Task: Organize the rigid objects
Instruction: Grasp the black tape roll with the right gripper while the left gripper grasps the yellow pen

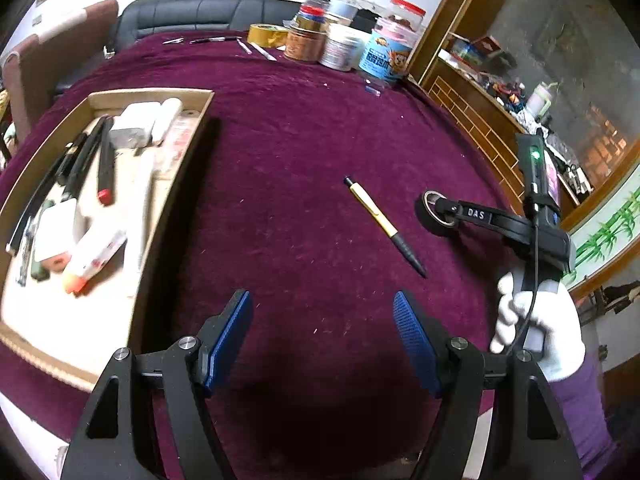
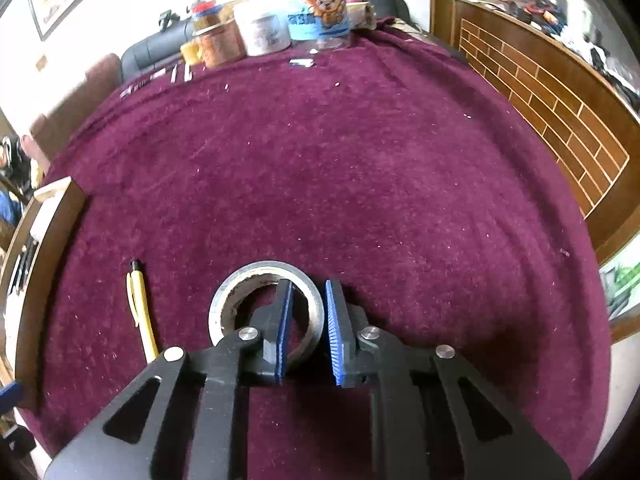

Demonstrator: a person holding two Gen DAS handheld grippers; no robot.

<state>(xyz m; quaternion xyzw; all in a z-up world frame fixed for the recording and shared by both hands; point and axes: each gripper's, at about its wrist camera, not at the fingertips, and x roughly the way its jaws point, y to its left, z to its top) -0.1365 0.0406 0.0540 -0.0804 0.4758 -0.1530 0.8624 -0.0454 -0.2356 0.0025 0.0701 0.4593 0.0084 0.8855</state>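
My right tongs (image 2: 308, 320) are clamped narrow on the wall of a roll of dark tape (image 2: 240, 292): one blue pad sits inside the ring, the other outside it at its 3 o'clock side, with the tape wall pinched between them. The roll lies flat on the maroon cloth (image 2: 360, 160). Seen from my left wrist, the same roll (image 1: 430, 216) hangs on the tip of the right tongs (image 1: 442, 210) at about 3 o'clock, and my white-gloved right hand (image 1: 536, 328) grips their handle.

My left tongs (image 1: 322, 332) stand wide and hold nothing; their blue pads (image 1: 230, 332) hover over bare cloth, touching nothing.

A yellow and black pen (image 1: 382, 224) lies loose on the cloth, just beside the roll at its 9 o'clock side. A cardboard tray (image 1: 188, 152) sits at 9 o'clock in the left view, holding markers, white blocks and other small items, somewhat blurred. Jars and tape rolls (image 1: 344, 44) stand at the far edge, 12 o'clock
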